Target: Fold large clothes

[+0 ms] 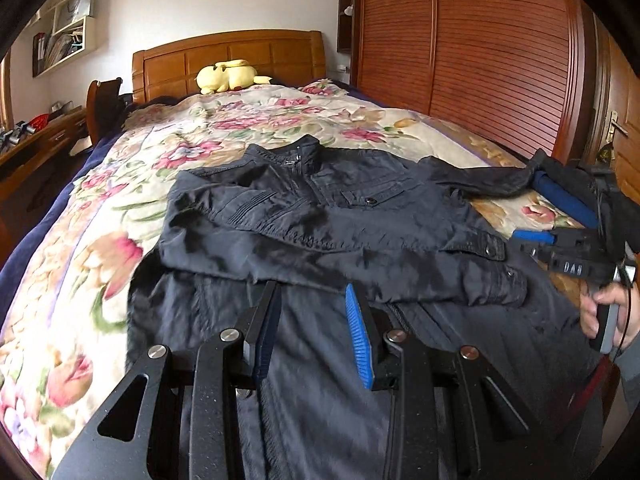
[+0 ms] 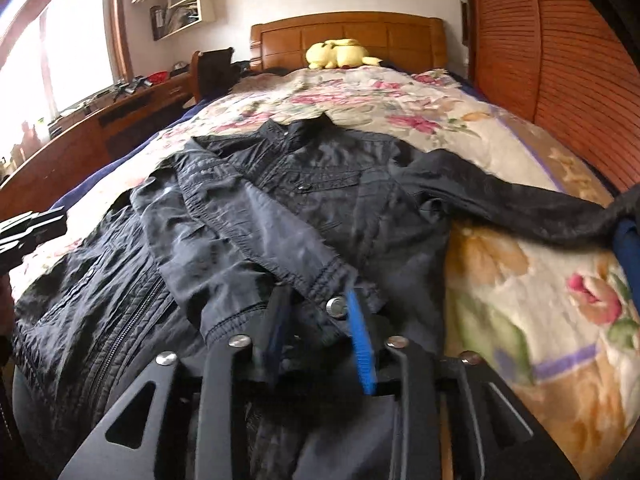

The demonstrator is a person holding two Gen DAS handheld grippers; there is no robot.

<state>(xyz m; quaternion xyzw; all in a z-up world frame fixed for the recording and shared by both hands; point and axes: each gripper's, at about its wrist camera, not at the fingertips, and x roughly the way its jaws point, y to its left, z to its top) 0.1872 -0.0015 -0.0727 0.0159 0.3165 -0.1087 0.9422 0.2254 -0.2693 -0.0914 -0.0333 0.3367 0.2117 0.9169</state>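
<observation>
Dark jacket [image 1: 320,208] on bed [image 1: 60,280]; both claws gaping, empty. Risk: folded sleeve [image 2: 256,240] sliding toward 6 o'clock.

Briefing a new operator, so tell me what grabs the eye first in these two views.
A dark jacket lies spread front-up across the floral bedspread, one sleeve already folded over its chest and the other sleeve stretched out toward the wardrobe side. A yellow plush toy sits by the wooden headboard. The left claw hangs open over the jacket's hem.
</observation>
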